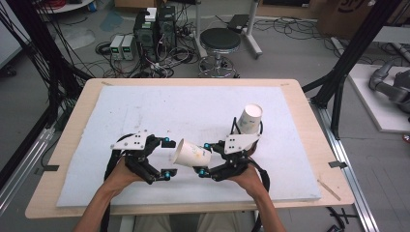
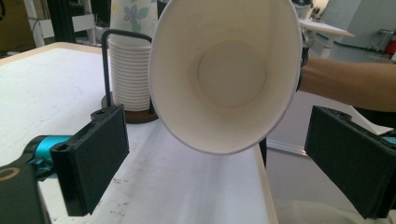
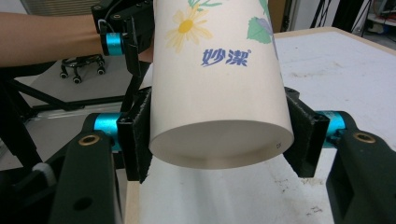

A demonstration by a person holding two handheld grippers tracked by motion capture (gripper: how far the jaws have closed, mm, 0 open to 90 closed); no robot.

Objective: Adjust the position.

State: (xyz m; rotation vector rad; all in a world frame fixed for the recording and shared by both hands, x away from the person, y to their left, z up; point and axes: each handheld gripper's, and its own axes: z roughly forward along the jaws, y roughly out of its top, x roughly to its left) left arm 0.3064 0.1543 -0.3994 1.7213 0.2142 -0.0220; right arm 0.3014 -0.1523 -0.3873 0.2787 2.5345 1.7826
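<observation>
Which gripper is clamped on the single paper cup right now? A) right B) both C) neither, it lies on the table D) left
A: in the right gripper view the right gripper has its fingers pressed on both sides of the paper cup, near its base, while the left gripper stands open, its fingers apart from the cup's rim.

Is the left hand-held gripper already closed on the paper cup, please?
No, the left hand-held gripper stands open, its jaws apart from the paper cup.
</observation>
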